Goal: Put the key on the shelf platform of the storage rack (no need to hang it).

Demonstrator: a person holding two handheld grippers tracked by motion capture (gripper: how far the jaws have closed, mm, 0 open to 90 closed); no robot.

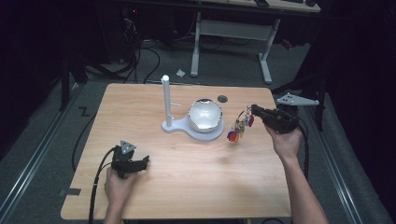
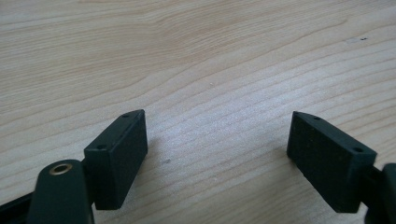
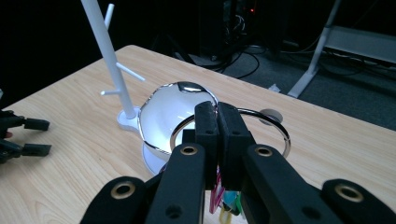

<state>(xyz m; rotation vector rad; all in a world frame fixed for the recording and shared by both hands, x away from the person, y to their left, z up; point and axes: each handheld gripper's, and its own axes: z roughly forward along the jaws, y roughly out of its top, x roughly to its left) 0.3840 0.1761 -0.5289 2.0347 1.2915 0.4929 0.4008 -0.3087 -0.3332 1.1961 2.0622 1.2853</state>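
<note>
My right gripper (image 1: 252,110) hovers above the table's right side, shut on a large metal key ring (image 3: 276,127). A bunch of coloured tags and keys (image 1: 239,127) dangles from the ring. In the right gripper view the jaws (image 3: 215,111) press together on the ring, with tags hanging below them. A white stand with a tall post and side pegs (image 1: 165,99) rises at the table's middle, its base carrying a shiny dome (image 1: 205,115) just left of the keys. My left gripper (image 1: 144,161) rests low at the front left, open, with bare wood between its pads (image 2: 217,140).
The wooden table (image 1: 196,186) has its right edge close beside my right hand. A small dark round disc (image 1: 222,98) sits behind the dome. Beyond the far edge stand a white desk frame (image 1: 266,60) and cables on the floor.
</note>
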